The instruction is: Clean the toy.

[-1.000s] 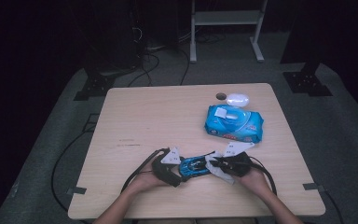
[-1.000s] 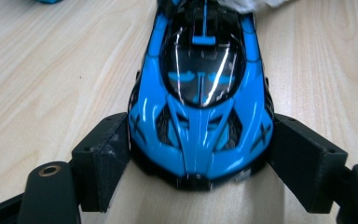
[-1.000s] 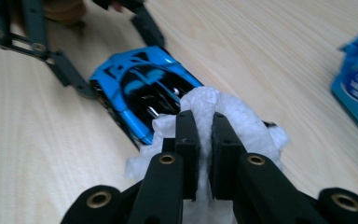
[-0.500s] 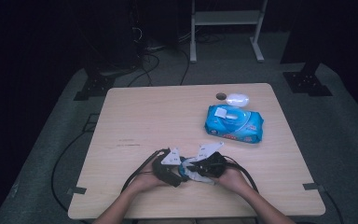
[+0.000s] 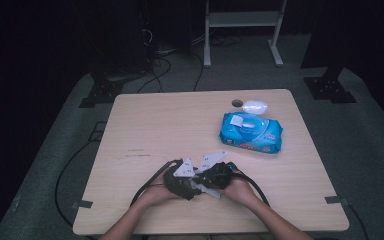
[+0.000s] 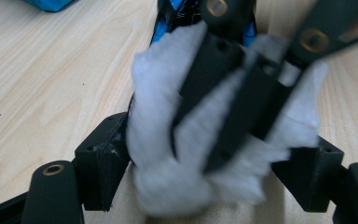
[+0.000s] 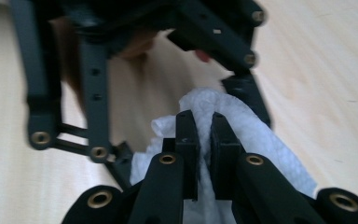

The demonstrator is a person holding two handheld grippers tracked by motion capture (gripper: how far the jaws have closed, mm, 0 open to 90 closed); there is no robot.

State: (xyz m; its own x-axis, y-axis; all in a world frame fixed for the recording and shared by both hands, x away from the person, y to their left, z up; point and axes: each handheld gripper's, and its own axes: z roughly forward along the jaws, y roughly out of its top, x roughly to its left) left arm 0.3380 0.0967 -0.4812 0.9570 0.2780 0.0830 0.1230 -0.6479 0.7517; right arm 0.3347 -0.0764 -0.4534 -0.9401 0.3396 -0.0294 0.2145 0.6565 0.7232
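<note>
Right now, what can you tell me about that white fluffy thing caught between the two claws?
It is a white wet wipe, soft and fibrous with a fine embossed texture, crumpled into a loose wad. The right claw is shut on a fold of it; in the left gripper view it bunches around that claw's jaws, between the left claw's spread jaws. It is held at the near edge of the wooden table, in front of the person.

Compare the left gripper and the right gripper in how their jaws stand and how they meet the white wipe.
The left gripper has its jaws spread wide, the white wipe bunched between them; the right gripper has its jaws nearly shut, pinching a fold of the wipe. In the high view the left gripper sits left of the right one. Both are black, hand-held, and meet at the table's near edge.
</note>
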